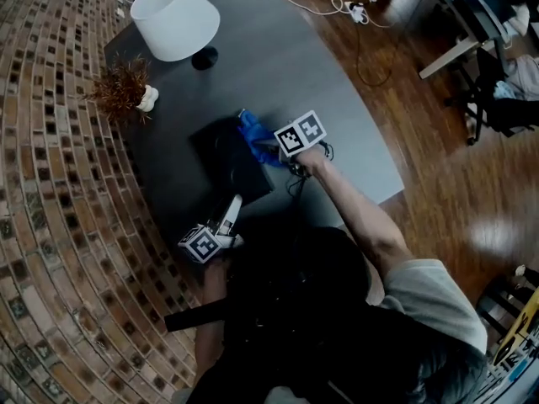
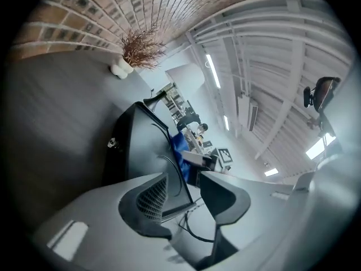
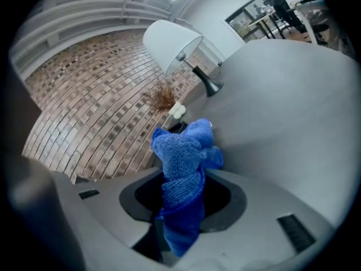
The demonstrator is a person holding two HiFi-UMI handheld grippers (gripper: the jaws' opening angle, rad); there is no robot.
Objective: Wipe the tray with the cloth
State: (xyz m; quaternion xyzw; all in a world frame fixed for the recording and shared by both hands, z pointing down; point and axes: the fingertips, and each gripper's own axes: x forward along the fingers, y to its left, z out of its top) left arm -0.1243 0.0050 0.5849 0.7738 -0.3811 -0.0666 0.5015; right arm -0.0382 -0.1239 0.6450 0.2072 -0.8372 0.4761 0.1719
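A black tray (image 1: pixel 221 156) lies on the dark grey table (image 1: pixel 337 116). My right gripper (image 1: pixel 271 151) is shut on a blue cloth (image 1: pixel 253 131) at the tray's far right edge. In the right gripper view the cloth (image 3: pixel 183 157) stands bunched up between the jaws of that gripper (image 3: pixel 183 199). My left gripper (image 1: pixel 232 205) reaches to the tray's near corner. In the left gripper view the tray (image 2: pixel 144 151) has its edge between the pads of the left gripper (image 2: pixel 183 199), which is shut on it. The cloth (image 2: pixel 179 145) shows beyond the tray.
A lamp with a white shade (image 1: pixel 175 18) stands at the table's far end. A dried plant in a small white vase (image 1: pixel 126 89) sits near the brick wall (image 1: pixel 50 183). Wood floor with a white cable (image 1: pixel 337 7) lies to the right.
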